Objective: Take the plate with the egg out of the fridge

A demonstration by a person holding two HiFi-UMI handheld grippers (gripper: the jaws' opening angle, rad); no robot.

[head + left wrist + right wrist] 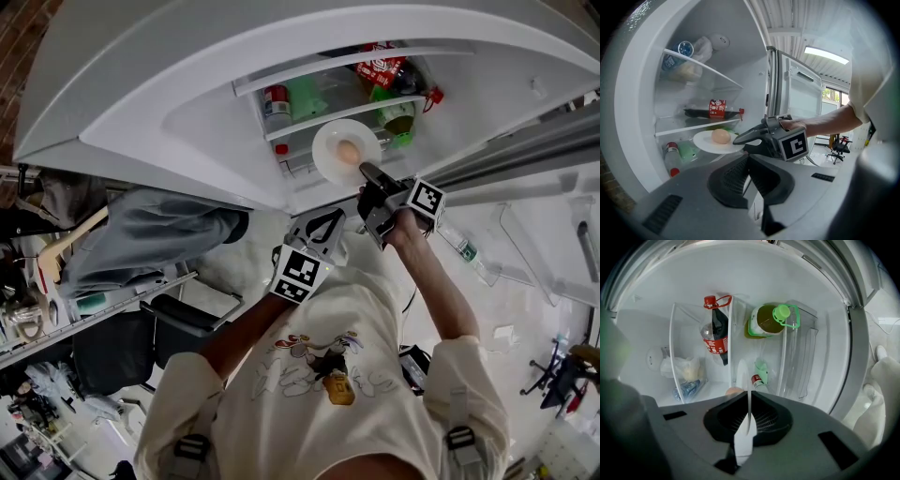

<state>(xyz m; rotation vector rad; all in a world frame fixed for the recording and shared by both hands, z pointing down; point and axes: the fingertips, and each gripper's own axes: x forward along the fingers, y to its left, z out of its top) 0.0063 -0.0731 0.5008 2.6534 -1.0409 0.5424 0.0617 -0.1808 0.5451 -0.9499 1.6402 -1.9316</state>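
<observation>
Plate (704,143) and egg (721,136) sit at the mouth of the open fridge (637,93), just below the clear shelf (701,125) where a dark cola bottle (712,111) with a red label lies on its side. The plate is round, smooth and plain white. The egg is a pale tan oval resting near the plate's middle. I cannot tell whether the plate's underside touches anything below it.

The right gripper (367,172) pinches the plate's near rim. In its own view the rim runs edge-on as a thin white line (749,420) between the 2 dark ribbed pads, which are pressed onto it. The egg (733,391) peeks out just left of that line.

The left gripper (330,223) hangs near, on the plate's outer side and apart from it, with its 2 jaws pressed together at the tips on nothing.

The fridge's lining is glossy white plastic with rounded corners. A green-capped bottle (768,319) of yellowish liquid stands out in the right gripper view.
</observation>
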